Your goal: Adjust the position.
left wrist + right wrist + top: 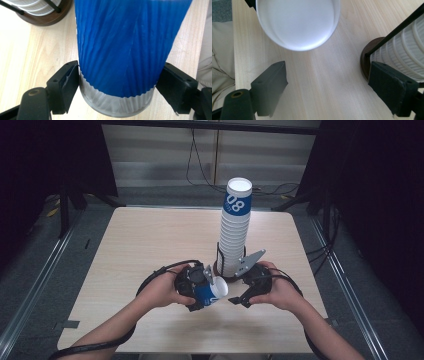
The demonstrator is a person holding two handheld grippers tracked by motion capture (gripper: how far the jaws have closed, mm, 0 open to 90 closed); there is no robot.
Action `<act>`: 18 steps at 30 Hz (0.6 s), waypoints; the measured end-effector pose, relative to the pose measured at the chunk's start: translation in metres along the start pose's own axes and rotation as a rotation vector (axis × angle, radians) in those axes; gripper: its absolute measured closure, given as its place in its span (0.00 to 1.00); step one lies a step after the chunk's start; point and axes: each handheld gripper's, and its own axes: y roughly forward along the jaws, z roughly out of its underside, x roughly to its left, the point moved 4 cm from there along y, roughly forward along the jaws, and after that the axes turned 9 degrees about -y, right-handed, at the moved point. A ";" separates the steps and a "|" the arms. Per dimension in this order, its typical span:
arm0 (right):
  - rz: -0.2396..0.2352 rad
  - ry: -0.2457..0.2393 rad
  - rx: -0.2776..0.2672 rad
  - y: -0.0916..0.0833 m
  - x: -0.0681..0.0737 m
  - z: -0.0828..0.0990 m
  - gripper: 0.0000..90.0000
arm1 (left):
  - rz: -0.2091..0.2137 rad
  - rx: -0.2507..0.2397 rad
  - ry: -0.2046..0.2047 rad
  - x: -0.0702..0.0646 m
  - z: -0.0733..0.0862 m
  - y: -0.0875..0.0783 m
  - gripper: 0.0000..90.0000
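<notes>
My left gripper is shut on a blue ribbed paper cup, held on its side with the white mouth turned to the right. In the left gripper view both pads press the blue cup near its white base. My right gripper stands open just right of the cup, nothing between its fingers. The right gripper view looks into the cup's white mouth ahead of the open jaws. A tall stack of white cups, topped by a blue-banded one, stands in a wire holder on a dark round base.
The light wooden table carries the stack at centre right. The holder's black wire rods rise close beside my right gripper. Cables lie on the floor behind the table. Dark stands flank both far corners.
</notes>
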 end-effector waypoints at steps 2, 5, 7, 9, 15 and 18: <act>0.000 -0.005 0.005 0.000 0.000 -0.001 0.16 | -0.006 0.007 0.003 -0.001 -0.002 0.001 0.24; -0.007 0.002 0.007 0.001 0.001 -0.002 0.16 | -0.006 0.010 0.005 -0.002 -0.004 0.002 0.24; -0.006 -0.013 0.004 0.002 0.001 -0.002 0.16 | -0.008 0.017 0.011 -0.002 -0.005 0.002 0.24; -0.010 -0.012 0.007 0.002 0.001 -0.003 0.16 | -0.016 0.020 0.011 -0.002 -0.005 0.004 0.24; -0.020 -0.020 0.019 0.005 0.003 -0.005 0.16 | -0.028 0.031 0.020 -0.002 -0.007 0.006 0.24; -0.022 -0.025 0.024 0.006 0.004 -0.006 0.17 | -0.025 0.031 0.022 -0.004 -0.008 0.006 0.24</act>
